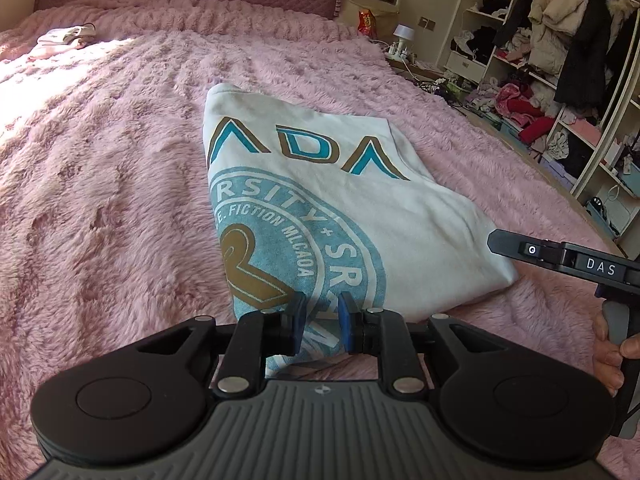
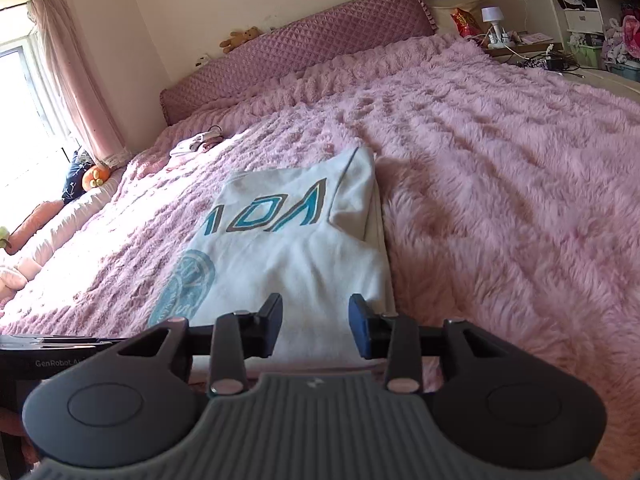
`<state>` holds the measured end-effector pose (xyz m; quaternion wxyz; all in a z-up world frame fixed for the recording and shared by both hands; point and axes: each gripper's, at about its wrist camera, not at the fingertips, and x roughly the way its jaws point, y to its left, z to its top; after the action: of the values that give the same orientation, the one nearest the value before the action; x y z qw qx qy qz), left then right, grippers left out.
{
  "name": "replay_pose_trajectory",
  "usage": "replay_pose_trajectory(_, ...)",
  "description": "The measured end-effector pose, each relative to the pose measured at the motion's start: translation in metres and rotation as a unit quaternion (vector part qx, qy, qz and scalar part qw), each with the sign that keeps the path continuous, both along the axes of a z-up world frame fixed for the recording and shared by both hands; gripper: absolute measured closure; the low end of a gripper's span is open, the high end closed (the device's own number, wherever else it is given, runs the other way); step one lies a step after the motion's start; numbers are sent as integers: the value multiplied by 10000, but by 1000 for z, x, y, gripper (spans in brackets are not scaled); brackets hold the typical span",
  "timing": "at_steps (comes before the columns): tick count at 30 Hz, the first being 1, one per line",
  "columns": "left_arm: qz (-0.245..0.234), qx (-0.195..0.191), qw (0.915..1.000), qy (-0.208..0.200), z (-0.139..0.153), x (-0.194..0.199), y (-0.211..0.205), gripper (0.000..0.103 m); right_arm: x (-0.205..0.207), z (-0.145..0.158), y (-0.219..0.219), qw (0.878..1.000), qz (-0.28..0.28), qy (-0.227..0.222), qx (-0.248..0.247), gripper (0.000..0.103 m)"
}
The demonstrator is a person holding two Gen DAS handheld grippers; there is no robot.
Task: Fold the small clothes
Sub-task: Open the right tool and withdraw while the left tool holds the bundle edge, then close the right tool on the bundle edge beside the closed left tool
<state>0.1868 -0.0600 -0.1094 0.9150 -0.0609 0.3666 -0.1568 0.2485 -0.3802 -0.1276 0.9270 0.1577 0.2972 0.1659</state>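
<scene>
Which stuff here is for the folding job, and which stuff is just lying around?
For the job:
- white printed T-shirt, partly folded on the bed
- left gripper, open
- right gripper, open

Just lying about:
- small pale garment near the headboard
- teddy bear
- white lamp
- red snack bag

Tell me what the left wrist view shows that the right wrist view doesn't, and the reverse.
Left wrist only: the open wardrobe shelves with hanging coats, and the right gripper's side. Right wrist only: the window curtain and the teddy bear on the headboard. Both share the folded white T-shirt on the pink fluffy blanket, with both grippers open at its near edge.
</scene>
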Motion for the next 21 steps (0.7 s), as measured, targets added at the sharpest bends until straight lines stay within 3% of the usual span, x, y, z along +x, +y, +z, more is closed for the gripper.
replay_pose_trajectory(3, 11, -112, 9997, -212, 13, 9, 0, 77, 15, 16, 2, 9993, 103, -267, 230, 62)
replay_pose_trajectory(7, 165, -273, 9994, -167, 12, 31, 1, 77, 41, 19, 14, 9990, 178, -279, 284, 62)
replay_pose_trajectory(12, 350, -253, 9989, 189, -11, 51, 5, 77, 65, -2, 26, 9999, 96, 65, 83, 62)
replay_pose_trajectory(16, 309, -299, 9990, 150, -22, 50, 9, 77, 70, -22, 23, 9996, 41, 245, 137, 64)
replay_pose_trajectory(21, 281, -474, 9984, 148, -21, 50, 15, 77, 71, -25, 24, 9995, 240, 221, -53, 64)
